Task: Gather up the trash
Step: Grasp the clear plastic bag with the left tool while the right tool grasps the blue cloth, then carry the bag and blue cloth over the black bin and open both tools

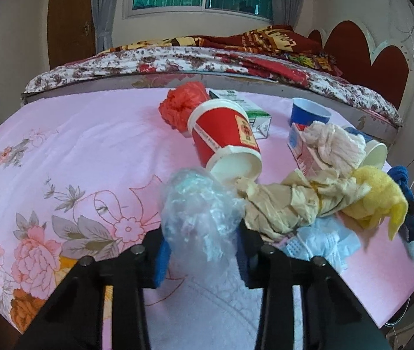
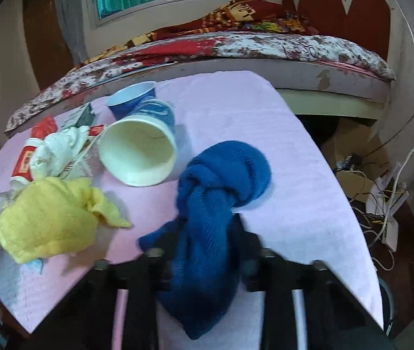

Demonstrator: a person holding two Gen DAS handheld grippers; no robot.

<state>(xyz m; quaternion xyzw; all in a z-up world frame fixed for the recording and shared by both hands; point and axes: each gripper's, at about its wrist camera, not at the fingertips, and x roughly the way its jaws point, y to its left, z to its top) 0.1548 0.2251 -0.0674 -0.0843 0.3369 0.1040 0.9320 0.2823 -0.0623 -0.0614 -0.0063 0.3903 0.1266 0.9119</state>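
Grabbing two bits of trash at once here. My left gripper (image 1: 204, 250) has closed in on a crumpled clear plastic bag (image 1: 198, 215), with the blue pads pressing it from both sides near the front edge of the pink floral tablecloth (image 1: 61, 151). My right gripper (image 2: 204, 248) is clamped nearly shut on a knotted blue cloth (image 2: 215, 201), which bulges out ahead of the jaws and hangs down between them.

Just beyond the plastic bag lies a tipped red paper cup (image 1: 224, 137), mouth facing me, touching a wad of beige paper (image 1: 285, 204). Next to that is a yellow cloth (image 2: 49, 215), with a light blue face mask (image 1: 314, 245) partly under the pile. A white crumpled tissue (image 1: 335, 145) sits on a small carton, and behind the red cup there's a red plastic bag (image 1: 180, 105) and a green and white box (image 1: 250, 110).

In the right view a white paper cup (image 2: 139, 154) lies on its side, mouth toward me, with a blue cup (image 2: 134, 99) standing behind it. Past the table is a bed with a floral quilt (image 2: 294, 46), and cables and boxes lie on the floor off to the right.
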